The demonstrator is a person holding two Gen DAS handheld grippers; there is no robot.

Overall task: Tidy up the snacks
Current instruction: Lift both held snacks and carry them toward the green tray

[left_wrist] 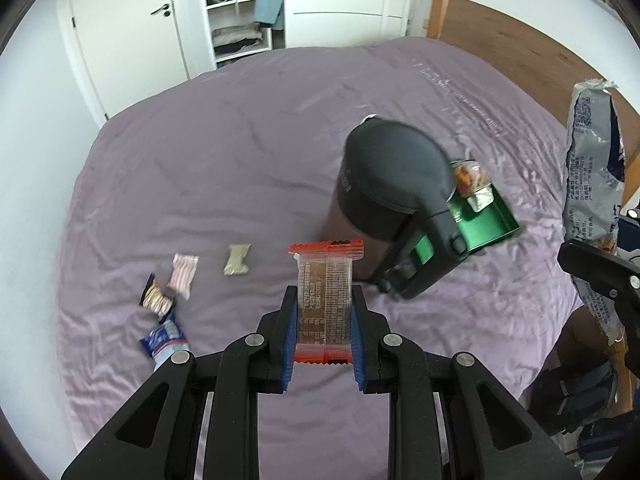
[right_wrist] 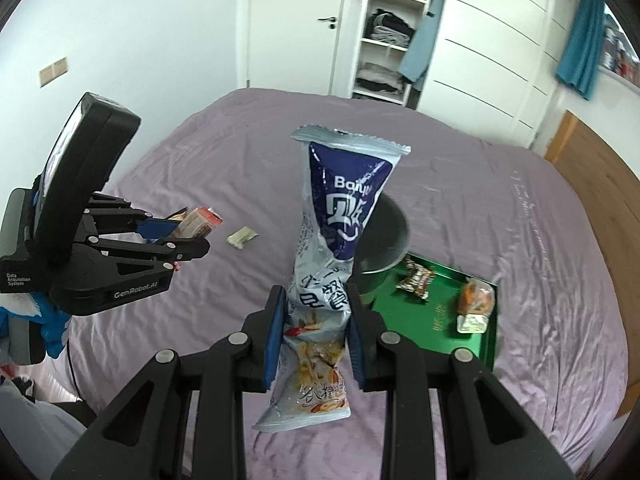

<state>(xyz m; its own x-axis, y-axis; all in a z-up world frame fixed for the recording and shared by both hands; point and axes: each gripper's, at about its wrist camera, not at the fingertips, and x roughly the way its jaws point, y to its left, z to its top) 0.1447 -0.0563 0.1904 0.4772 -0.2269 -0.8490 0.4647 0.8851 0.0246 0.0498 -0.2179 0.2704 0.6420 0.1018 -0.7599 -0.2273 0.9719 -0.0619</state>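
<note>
My left gripper (left_wrist: 324, 300) is shut on a red-edged clear snack bar packet (left_wrist: 325, 292), held above the purple bed; it also shows in the right wrist view (right_wrist: 196, 224). My right gripper (right_wrist: 316, 300) is shut on a tall blue-and-silver snack bag (right_wrist: 340, 216), squeezed at its middle and held upright above the bed; the bag shows at the right edge of the left wrist view (left_wrist: 592, 184). A green tray (right_wrist: 404, 312) lies on the bed with small snacks in it (right_wrist: 474, 300); it also shows in the left wrist view (left_wrist: 488, 224).
A dark round bin with a lid (left_wrist: 392, 176) stands beside the tray (right_wrist: 384, 240). Loose small packets lie on the bed at left: a striped one (left_wrist: 183, 274), a green one (left_wrist: 237, 259), a blue one (left_wrist: 166, 340). A wooden headboard (left_wrist: 520, 44) and wardrobe (left_wrist: 236, 8) stand behind.
</note>
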